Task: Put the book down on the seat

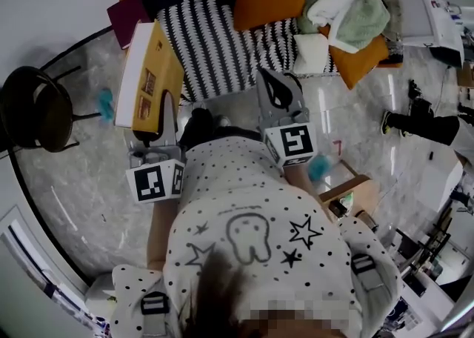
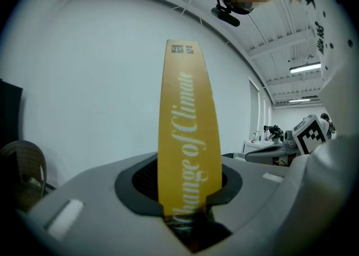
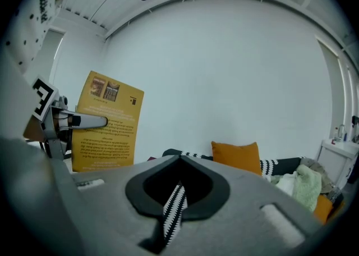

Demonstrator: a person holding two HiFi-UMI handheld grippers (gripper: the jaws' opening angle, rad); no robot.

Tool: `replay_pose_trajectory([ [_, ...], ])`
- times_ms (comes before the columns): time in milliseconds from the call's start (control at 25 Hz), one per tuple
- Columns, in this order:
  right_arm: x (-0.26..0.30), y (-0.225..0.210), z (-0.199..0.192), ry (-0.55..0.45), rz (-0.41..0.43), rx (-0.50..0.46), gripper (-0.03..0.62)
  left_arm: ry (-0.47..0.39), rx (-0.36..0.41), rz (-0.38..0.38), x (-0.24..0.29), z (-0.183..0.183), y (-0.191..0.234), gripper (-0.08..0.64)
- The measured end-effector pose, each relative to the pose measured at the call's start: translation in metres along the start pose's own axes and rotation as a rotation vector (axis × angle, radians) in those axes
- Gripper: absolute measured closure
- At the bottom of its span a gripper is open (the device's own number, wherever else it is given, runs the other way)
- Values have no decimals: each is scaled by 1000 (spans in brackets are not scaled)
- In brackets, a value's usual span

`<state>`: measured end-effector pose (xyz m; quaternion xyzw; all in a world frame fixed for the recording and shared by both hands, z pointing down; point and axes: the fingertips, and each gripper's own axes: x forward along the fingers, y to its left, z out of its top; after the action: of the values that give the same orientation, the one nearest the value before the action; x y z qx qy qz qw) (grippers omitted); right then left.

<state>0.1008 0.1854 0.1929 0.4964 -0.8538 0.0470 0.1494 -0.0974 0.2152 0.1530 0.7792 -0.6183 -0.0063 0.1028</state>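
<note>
At left, off the seat's corner: left gripper point(image 1: 157, 136), jaws clamped on the lower edge of the yellow book point(image 1: 148, 77), which stands upright above them over the floor — not yet over the striped seat point(image 1: 211, 40) just beside it. Risk, as judged: a tall book on a low, narrow grip may pivot or slip; released early, it falls to the floor. At right: right gripper point(image 1: 278, 86), jaws a narrow slit apart, nothing held, tips at the seat's front edge.
</note>
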Motion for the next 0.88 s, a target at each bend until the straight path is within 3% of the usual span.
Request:
replay_pose_trajectory([
  [400, 27, 24, 7, -8, -6, -14, 595, 35, -9, -25, 8, -8, 38, 416],
  [880, 40, 38, 14, 0, 61, -14, 595, 15, -20, -20, 12, 3, 41, 416],
])
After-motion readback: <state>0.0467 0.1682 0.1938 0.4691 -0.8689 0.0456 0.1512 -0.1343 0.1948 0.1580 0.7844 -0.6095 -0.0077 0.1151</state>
